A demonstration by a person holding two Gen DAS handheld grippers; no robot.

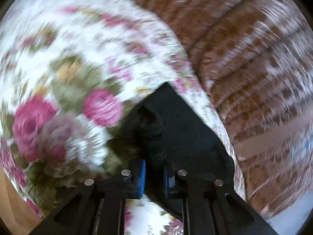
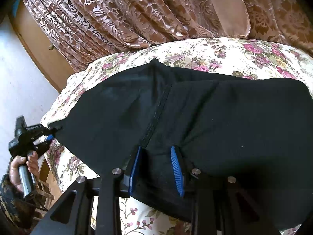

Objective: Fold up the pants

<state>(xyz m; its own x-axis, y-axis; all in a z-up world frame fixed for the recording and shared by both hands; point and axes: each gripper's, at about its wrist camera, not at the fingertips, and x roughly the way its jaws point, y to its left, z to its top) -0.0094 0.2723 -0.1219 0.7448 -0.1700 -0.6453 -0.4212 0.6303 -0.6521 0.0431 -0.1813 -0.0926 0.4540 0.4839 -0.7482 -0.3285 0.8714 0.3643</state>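
Left gripper (image 2: 51, 135): pinching a corner of the black pants (image 2: 215, 117)
Right gripper (image 2: 156, 168): clamped on bunched pants fabric — near the seam
Surface: floral bedspread (image 2: 225, 54) — patterned curtain (image 2: 117, 15) behind

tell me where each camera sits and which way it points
Left wrist: rides on the left gripper, facing along its blue-padded fingers, shut on the black fabric pants; blurred floral bedspread and brown patterned curtain beyond.
Right wrist: rides on the right gripper, facing across the pants toward the curtain; the left gripper and holding hand show at left.
Shared: pants, bedspread, curtain, left gripper.
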